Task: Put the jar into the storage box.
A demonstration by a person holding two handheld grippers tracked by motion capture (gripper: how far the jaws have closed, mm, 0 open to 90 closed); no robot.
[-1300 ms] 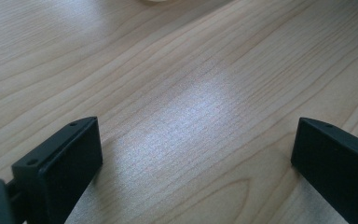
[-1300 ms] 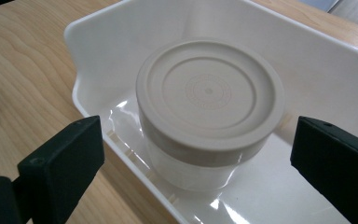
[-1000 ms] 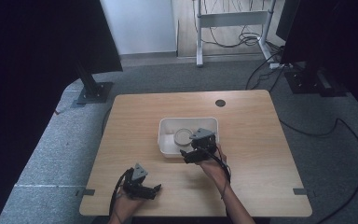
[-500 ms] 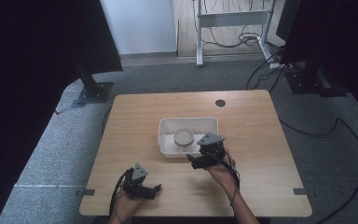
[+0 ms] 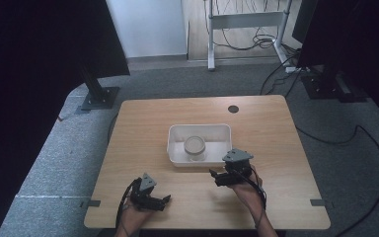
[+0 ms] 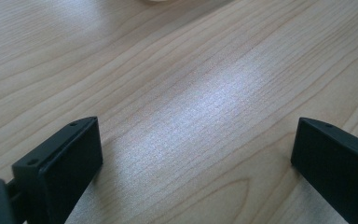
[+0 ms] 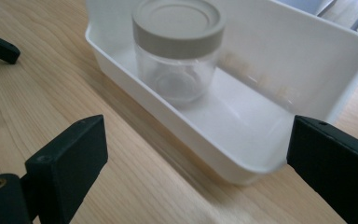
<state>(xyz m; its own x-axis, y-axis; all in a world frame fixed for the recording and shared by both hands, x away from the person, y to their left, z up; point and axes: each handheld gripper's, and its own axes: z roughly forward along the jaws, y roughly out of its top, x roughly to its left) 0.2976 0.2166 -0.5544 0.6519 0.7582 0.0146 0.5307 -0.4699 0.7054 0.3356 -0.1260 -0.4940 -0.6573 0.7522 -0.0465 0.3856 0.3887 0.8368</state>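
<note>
Your right gripper (image 5: 214, 177) has drawn back from the shallow white rectangular plastic tray (image 5: 175, 132): a second ago it sat over the tray's near right corner, and now it rests above bare wood just in front of that corner, nearer your side of the light wooden table (image 5: 143, 118). Its jaws stand wide apart and hold nothing; in the right gripper view the tray's near wall lies between and beyond them. The clear glass jar with a grey screw lid (image 7: 177, 49) stands upright inside the tray, close to its near wall and roughly midway along it, and it has not shifted between the earlier pictures and this one. The tray itself lies where it lay, around the middle of the table. Your left gripper (image 5: 164, 200) has kept its place near the front left edge of the table, well apart from the tray. Its jaws are spread too, empty, with only wood grain between them in the left gripper view.
</note>
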